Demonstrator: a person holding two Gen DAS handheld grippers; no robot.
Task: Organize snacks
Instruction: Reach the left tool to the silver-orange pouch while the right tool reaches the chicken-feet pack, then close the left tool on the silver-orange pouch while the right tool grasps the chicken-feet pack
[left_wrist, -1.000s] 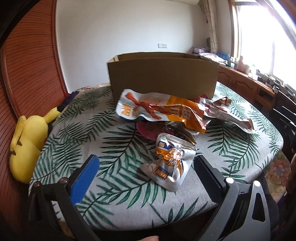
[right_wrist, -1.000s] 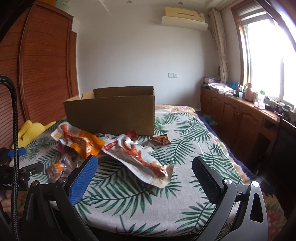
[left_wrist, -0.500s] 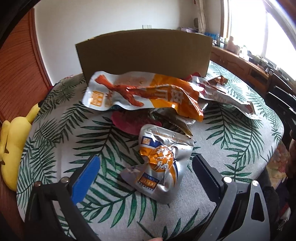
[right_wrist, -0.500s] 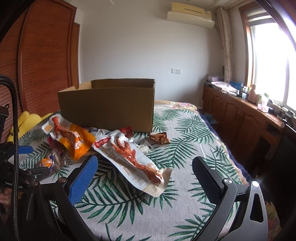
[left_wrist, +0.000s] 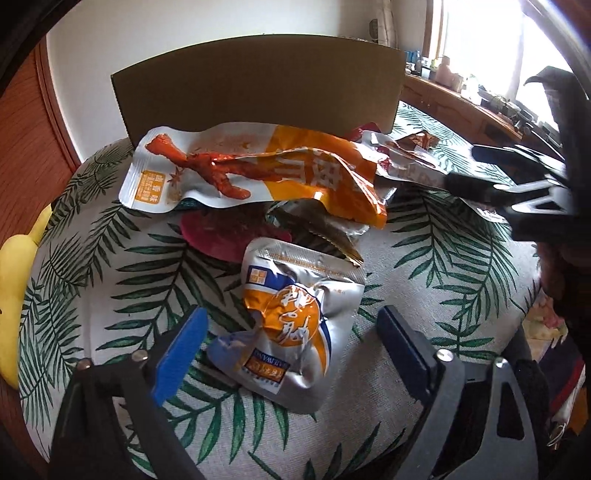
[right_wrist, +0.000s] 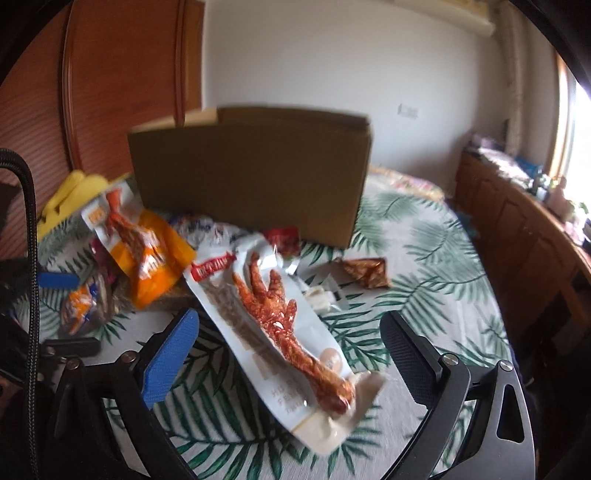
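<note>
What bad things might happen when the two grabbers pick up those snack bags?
1. The left gripper, jaws just closing, straddles the crinkled silver-and-orange foil pouch; its pads don't press yet, so a pinch on the puffy foil may slip.

2. The right gripper stands open around the long white chicken-foot packet, which overlaps small wrappers and may drag them.

3. The brown cardboard box has tall walls; a floppy packet might snag.

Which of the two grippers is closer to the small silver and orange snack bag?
Left. The left gripper has its fingers on either side of the silver bag; the right gripper sits over the long white chicken-foot pack, farther away.
</note>
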